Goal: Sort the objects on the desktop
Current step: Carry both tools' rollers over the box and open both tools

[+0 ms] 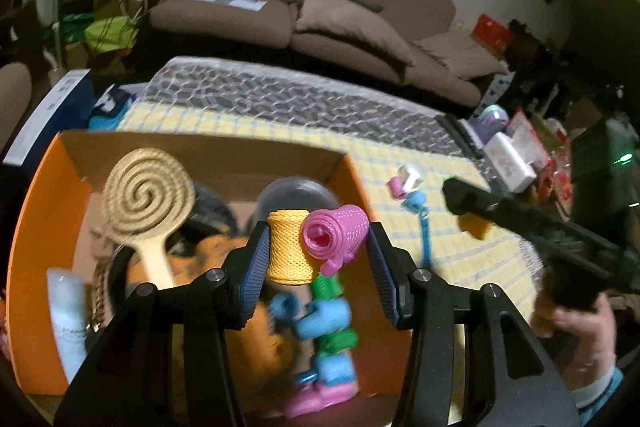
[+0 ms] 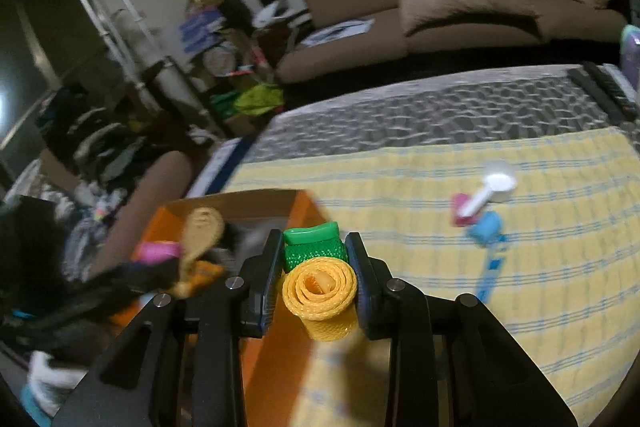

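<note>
Nearest the left wrist camera, the left gripper (image 1: 318, 247) has its jaws closed on two mesh rollers side by side: a yellow roller (image 1: 289, 247) upright at 9 o'clock of the pair and a pink roller (image 1: 334, 237) tilted with its open end toward the lens at 3 o'clock. A chain of more rollers, green (image 1: 330, 287), blue (image 1: 322, 315) and pink, hangs below them, blurred.

The gripper hangs over an orange box (image 1: 24, 247) that fills the lower left of this view. Inside the box, at 10 o'clock, a beige paddle brush (image 1: 146, 195) with a spiral face stands upright. A pale bottle (image 1: 66, 311) lies at 8 o'clock, and a clear dome (image 1: 294, 193) rises just behind the yellow roller. Dark and orange items lie on the box floor, too blurred to name.

Outside the box, at 2 o'clock, a small white and pink clip (image 1: 406, 181) and a blue roller on a strap (image 1: 418, 215) lie on a yellow checked cloth (image 1: 460, 267).

In the right wrist view, the right gripper (image 2: 314, 271) has its jaws clamped on a second yellow roller (image 2: 320, 291), with a second green roller (image 2: 314, 245) pressed just behind it. This gripper sits by the box's right wall (image 2: 304, 211), at the cloth's edge. A white scoop (image 2: 490, 189) lies on the cloth at 2 o'clock.
</note>
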`<action>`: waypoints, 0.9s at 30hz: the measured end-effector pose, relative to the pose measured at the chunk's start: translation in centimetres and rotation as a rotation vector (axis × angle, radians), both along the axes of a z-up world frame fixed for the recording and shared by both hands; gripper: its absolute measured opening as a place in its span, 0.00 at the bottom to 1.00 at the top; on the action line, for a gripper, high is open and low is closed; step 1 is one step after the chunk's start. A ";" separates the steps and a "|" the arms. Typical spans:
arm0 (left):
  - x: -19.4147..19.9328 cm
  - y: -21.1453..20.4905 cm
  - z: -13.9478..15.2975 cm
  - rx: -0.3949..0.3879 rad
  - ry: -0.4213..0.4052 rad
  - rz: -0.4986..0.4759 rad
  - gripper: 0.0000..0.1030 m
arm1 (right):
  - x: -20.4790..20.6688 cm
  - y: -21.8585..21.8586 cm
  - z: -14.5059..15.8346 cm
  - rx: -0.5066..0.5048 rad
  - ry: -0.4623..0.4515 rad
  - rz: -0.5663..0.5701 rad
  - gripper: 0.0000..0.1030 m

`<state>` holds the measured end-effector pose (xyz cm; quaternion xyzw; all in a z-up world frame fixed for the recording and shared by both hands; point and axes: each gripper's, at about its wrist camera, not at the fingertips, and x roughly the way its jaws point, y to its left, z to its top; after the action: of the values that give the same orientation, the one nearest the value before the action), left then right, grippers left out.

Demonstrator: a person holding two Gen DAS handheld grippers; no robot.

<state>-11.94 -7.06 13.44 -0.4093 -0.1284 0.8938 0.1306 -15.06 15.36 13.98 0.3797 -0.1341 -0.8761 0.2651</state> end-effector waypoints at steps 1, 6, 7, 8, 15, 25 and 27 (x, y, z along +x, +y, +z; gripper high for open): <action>0.2 -0.2 -0.4 -0.002 -0.010 0.002 0.44 | 0.3 -0.9 0.2 -0.008 -0.002 0.020 0.31; 1.8 -0.1 -1.9 -0.021 -0.055 -0.010 0.44 | 1.3 -4.8 -0.3 -0.011 -0.046 0.093 0.31; 2.1 0.1 -2.2 -0.027 -0.061 -0.017 0.44 | 1.5 -5.4 -0.6 -0.003 -0.054 0.102 0.31; 2.4 0.3 -2.4 -0.033 -0.068 -0.022 0.44 | 1.6 -5.9 -0.9 0.001 -0.061 0.110 0.31; 3.2 2.4 -3.7 -0.082 -0.095 -0.065 0.44 | 1.9 -7.5 -2.3 0.031 -0.097 0.139 0.31; 3.1 3.7 -4.4 -0.143 -0.116 -0.086 0.45 | 2.0 -7.9 -3.8 0.071 -0.125 0.146 0.32; 3.1 3.6 -4.5 -0.149 -0.118 -0.088 0.44 | 2.0 -8.0 -3.9 0.069 -0.124 0.147 0.32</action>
<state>-8.82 -3.48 8.89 -0.4751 -0.0510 0.8686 0.1311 -13.01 7.39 10.09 0.4507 -0.0917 -0.8334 0.3065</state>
